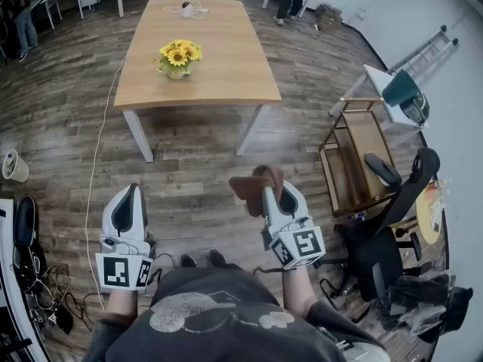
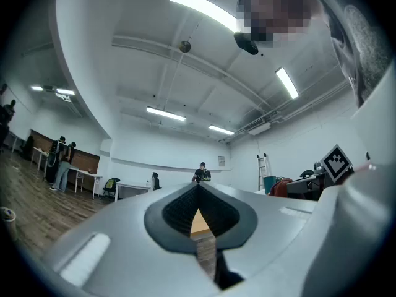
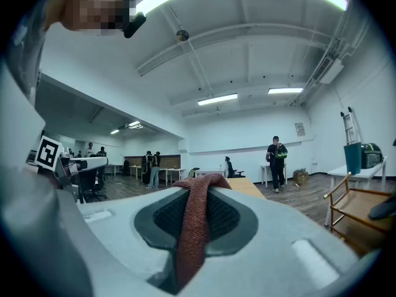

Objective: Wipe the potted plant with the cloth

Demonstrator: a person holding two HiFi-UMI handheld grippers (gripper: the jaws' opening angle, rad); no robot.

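A potted plant with yellow sunflowers (image 1: 179,57) stands on a wooden table (image 1: 219,59) well ahead of me. A reddish-brown cloth (image 1: 255,185) is pinched in my right gripper (image 1: 273,194), which is held level over the floor, short of the table; the cloth (image 3: 195,224) drapes over the jaw tips (image 3: 197,193) in the right gripper view. My left gripper (image 1: 128,202) is shut and empty, held beside the right one at the left. In the left gripper view its jaws (image 2: 199,212) meet with nothing between them.
A wooden shelf cart (image 1: 355,157), a black office chair (image 1: 392,225) and a ladder (image 1: 426,51) stand to the right. A white cable (image 1: 98,149) runs along the floor on the left, near a small bin (image 1: 13,166). People stand at the far end of the room.
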